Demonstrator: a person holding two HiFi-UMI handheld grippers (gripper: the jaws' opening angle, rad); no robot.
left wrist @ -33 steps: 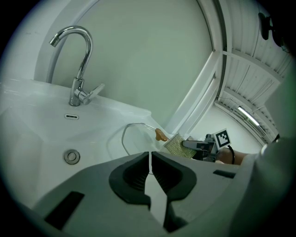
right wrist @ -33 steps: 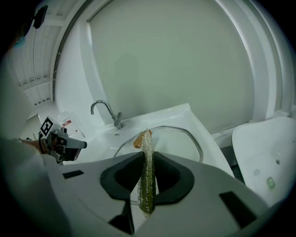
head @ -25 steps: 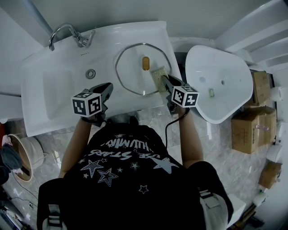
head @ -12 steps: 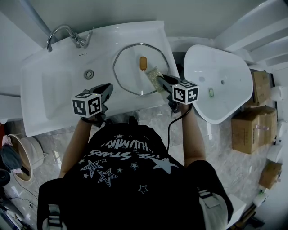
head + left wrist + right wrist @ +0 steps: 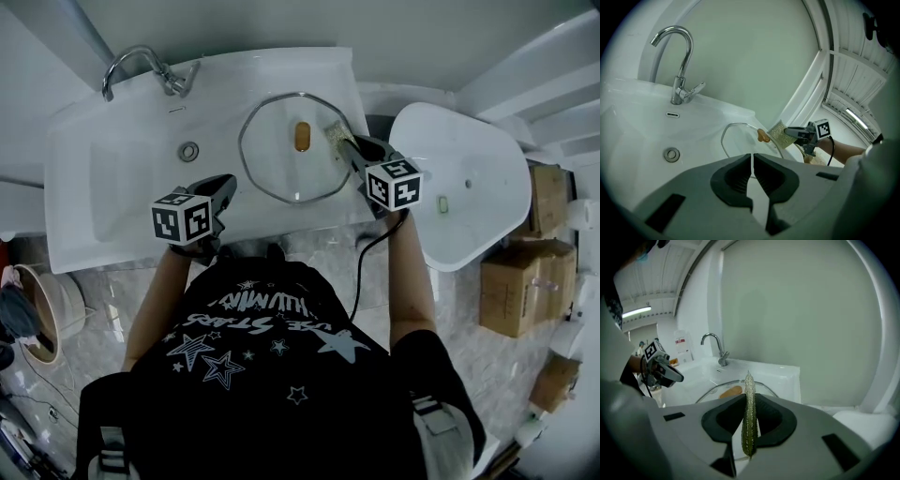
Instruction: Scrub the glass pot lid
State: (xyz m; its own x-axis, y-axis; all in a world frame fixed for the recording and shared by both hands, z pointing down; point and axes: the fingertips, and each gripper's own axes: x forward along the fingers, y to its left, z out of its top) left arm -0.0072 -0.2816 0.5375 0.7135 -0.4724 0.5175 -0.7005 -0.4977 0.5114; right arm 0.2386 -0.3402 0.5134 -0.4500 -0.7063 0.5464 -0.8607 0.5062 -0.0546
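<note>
The glass pot lid (image 5: 274, 161) lies flat on the white sink's (image 5: 112, 202) right part, its amber knob (image 5: 302, 136) up. My right gripper (image 5: 345, 146) is shut on a yellow-green scouring pad (image 5: 334, 133), held over the lid's far right rim; contact with the glass cannot be told. From the right gripper view the pad (image 5: 749, 413) stands edge-on between the jaws, the lid's knob (image 5: 731, 391) beyond it. My left gripper (image 5: 227, 182) hovers shut and holding nothing at the sink's front edge, left of the lid. Its own view shows the lid (image 5: 738, 140), the pad (image 5: 779, 133) and the right gripper (image 5: 799, 135) ahead.
A chrome faucet (image 5: 141, 66) and a drain (image 5: 189, 150) sit in the left half of the sink. A second white basin (image 5: 459, 178) stands to the right, with cardboard boxes (image 5: 520, 281) beyond it. A round basket (image 5: 42, 309) is on the floor at left.
My right gripper has carried the pad from the lid's near right part away from me to its far right rim. The left gripper has stayed put.
</note>
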